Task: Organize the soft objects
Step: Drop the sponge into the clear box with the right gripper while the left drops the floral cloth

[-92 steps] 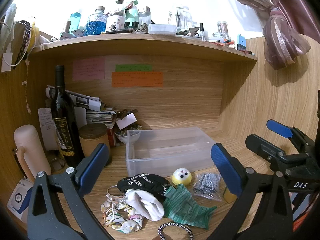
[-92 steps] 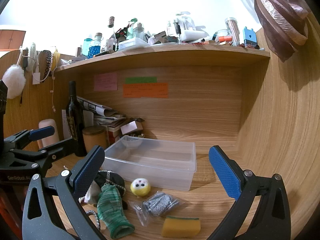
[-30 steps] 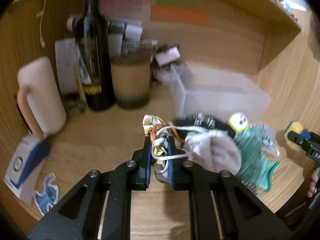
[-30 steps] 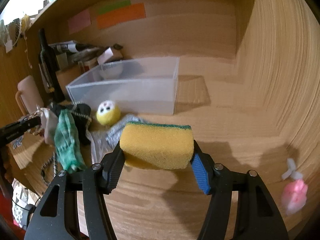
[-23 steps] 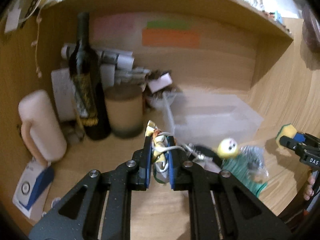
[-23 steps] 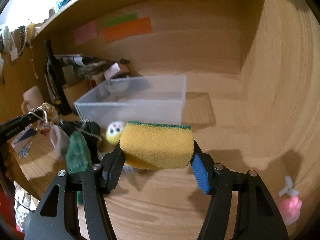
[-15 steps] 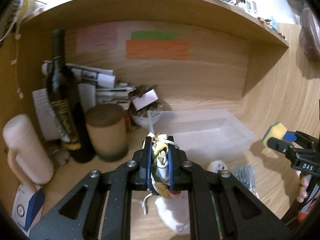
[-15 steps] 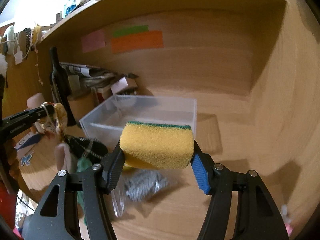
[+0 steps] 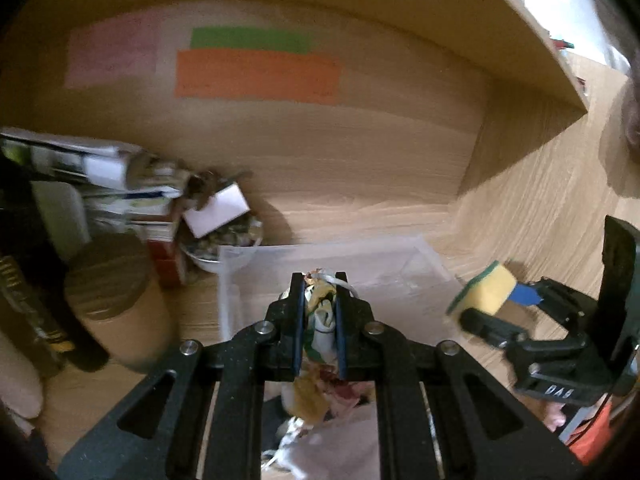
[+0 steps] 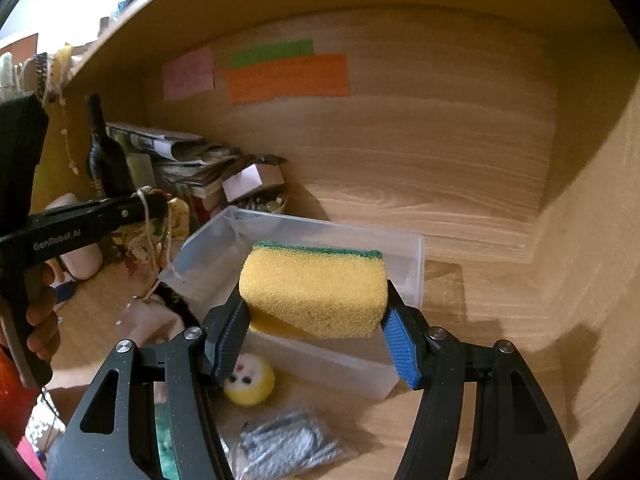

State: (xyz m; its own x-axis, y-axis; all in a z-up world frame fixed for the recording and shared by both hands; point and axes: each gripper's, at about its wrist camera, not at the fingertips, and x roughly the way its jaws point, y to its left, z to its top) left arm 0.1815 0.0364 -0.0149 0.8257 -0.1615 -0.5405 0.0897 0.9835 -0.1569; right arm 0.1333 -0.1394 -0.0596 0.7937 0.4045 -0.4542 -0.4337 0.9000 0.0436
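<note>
My left gripper (image 9: 318,312) is shut on a patterned cloth bundle with white string (image 9: 320,320); more of it hangs below (image 9: 316,394). It hovers at the near edge of the clear plastic bin (image 9: 400,272). My right gripper (image 10: 316,312) is shut on a yellow sponge with a green top (image 10: 314,290), held above the bin's front wall (image 10: 320,360). The sponge also shows in the left wrist view (image 9: 486,292). The left gripper and its dangling bundle (image 10: 152,232) show at the left of the right wrist view. A yellow plush ball (image 10: 249,378) lies in front of the bin.
A dark wine bottle (image 10: 104,152), a cork-lidded jar (image 9: 116,300), stacked papers (image 10: 180,152) and a small bowl (image 9: 212,248) crowd the back left. A bag of grey screws (image 10: 288,446) and green cloth (image 10: 166,448) lie on the desk. A shelf overhangs above.
Both grippers closed on their objects, lifted them and moved toward the bin. The left gripper's bundle now hangs at the bin's near edge; the sponge sits higher over the bin's front.
</note>
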